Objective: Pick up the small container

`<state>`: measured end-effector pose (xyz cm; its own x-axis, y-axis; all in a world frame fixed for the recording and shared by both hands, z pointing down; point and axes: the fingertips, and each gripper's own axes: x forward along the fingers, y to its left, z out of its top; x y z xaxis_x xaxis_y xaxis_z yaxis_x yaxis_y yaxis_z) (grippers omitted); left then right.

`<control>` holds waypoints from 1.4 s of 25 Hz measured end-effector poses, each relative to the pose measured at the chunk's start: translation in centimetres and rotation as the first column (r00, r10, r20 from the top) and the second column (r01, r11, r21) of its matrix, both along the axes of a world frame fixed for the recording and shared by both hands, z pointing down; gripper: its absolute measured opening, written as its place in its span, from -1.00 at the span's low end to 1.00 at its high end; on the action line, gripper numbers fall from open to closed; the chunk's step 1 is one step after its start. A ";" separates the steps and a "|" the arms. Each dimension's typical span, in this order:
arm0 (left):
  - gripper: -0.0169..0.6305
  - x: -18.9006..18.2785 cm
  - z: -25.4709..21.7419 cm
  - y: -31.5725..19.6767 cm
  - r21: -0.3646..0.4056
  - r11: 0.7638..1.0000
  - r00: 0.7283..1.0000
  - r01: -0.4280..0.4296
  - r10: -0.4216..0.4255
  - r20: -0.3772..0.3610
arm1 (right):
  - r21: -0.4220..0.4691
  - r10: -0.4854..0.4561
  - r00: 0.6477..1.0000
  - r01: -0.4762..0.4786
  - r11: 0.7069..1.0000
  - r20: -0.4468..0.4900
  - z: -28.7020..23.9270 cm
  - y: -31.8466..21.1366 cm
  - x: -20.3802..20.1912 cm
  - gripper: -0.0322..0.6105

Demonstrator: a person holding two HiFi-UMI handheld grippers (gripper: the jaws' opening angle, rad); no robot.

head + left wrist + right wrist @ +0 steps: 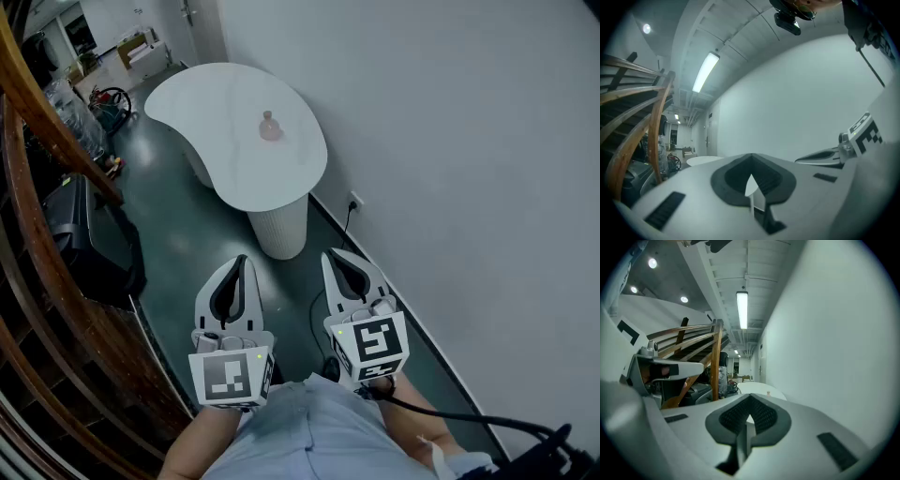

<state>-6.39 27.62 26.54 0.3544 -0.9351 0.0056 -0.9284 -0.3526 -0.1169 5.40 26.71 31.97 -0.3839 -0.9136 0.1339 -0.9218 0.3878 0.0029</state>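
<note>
The left gripper (240,267) and right gripper (336,261) hover pressed together, empty, because the small container (270,126), seemingly a pink bottle, stands far off on the table (192,89).

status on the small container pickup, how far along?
Done: nothing yet. The small container stands on the white table, well ahead of both tools, with nothing touching it.
In hand: nothing. The left tool and right tool are both shut and empty, held close to the person's body.
Left: likely everything. Approach the table, open a tool, close it on the container, lift.
</note>
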 end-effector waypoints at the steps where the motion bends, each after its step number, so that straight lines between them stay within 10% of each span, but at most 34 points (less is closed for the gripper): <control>1: -0.95 0.3 -0.1 0.1 0.000 1.000 1.000 0.002 -0.002 0.001 | 0.001 -0.002 1.000 0.002 1.000 -0.001 -0.1 0.1 0.3 -0.90; 20: -0.95 4.9 1.4 2.4 -0.038 0.995 0.994 0.091 -0.088 0.061 | -0.063 -0.065 0.994 0.071 0.996 0.090 2.2 0.5 6.2 -0.90; 35: -0.95 0.4 2.5 -6.0 -0.038 0.994 0.994 0.106 -0.105 0.011 | -0.069 -0.038 0.996 0.044 0.997 0.086 3.3 -7.8 2.5 -0.89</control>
